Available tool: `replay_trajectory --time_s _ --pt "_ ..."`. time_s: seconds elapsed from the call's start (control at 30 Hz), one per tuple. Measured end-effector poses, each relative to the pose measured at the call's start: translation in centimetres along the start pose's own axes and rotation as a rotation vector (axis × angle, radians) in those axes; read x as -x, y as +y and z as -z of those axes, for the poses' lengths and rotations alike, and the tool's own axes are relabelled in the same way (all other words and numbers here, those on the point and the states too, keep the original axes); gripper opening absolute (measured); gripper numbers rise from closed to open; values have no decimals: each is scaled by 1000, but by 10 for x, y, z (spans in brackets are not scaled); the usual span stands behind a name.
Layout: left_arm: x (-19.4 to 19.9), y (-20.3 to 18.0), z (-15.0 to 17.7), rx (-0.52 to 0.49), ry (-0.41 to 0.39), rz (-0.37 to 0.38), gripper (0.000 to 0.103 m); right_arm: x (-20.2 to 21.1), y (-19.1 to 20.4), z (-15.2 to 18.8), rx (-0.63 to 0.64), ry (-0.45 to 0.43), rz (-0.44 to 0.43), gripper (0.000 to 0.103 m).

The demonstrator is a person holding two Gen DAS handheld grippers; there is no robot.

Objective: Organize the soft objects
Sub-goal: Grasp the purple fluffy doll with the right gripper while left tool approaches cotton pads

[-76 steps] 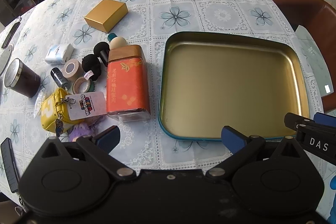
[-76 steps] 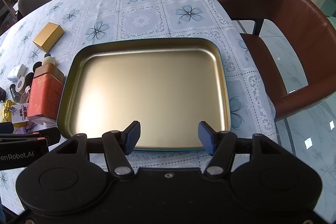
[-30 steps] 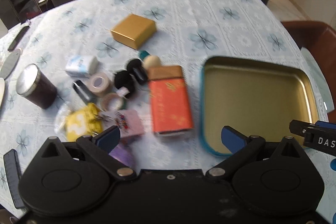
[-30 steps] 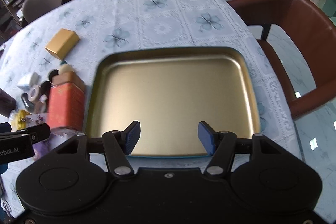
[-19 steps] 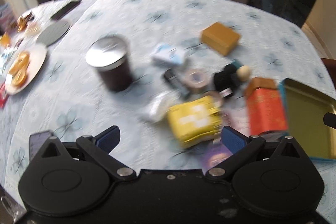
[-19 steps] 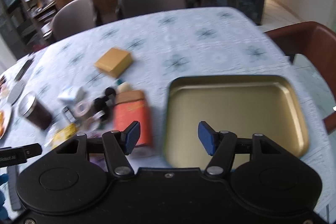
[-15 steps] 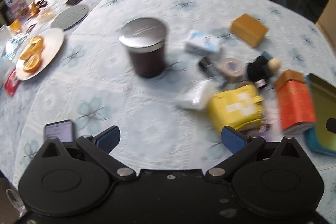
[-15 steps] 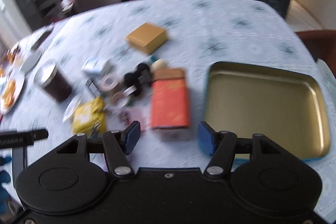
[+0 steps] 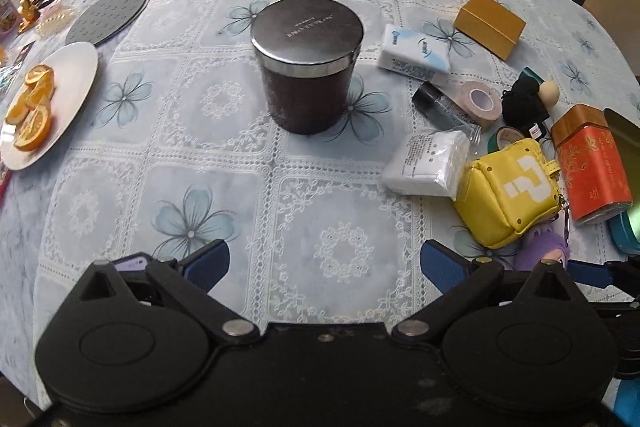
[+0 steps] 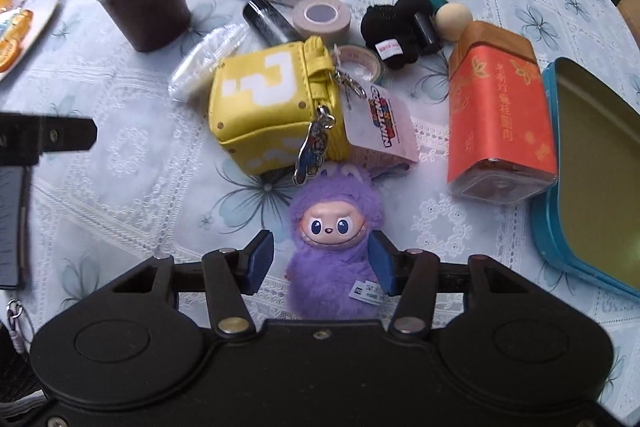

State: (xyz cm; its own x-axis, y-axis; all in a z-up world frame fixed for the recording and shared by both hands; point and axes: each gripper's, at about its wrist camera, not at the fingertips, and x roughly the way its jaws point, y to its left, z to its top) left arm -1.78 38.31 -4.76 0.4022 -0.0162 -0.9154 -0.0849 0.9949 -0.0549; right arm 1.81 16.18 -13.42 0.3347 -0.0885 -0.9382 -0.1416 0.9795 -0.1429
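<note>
Right gripper (image 10: 320, 259) is spread open around the purple plush doll (image 10: 332, 247), which lies face-up on the worktop (image 9: 224, 155); the right pad looks like it's touching the fur, the left one sits just off it. Tight spot: the yellow question-block pouch (image 10: 272, 107) is right behind the doll, the orange tin (image 10: 500, 115) off to the right. The gold tray (image 10: 592, 163) at the far right edge shows nothing inside. Left gripper (image 9: 320, 263) is wide open with nothing in it, over a bare patch of cloth in front of the lidded dark jar (image 9: 306, 67).
</note>
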Motion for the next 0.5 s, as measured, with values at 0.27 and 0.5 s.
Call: replay_trajectory --time_s 0.27,0.5 --pt "-29 -26 -48 -31 -12 93 102 -7 -4 6 -68 27 46 38" --pt "-64 -49 -71 -61 36 133 97 2 0 14 -73 12 50 38"
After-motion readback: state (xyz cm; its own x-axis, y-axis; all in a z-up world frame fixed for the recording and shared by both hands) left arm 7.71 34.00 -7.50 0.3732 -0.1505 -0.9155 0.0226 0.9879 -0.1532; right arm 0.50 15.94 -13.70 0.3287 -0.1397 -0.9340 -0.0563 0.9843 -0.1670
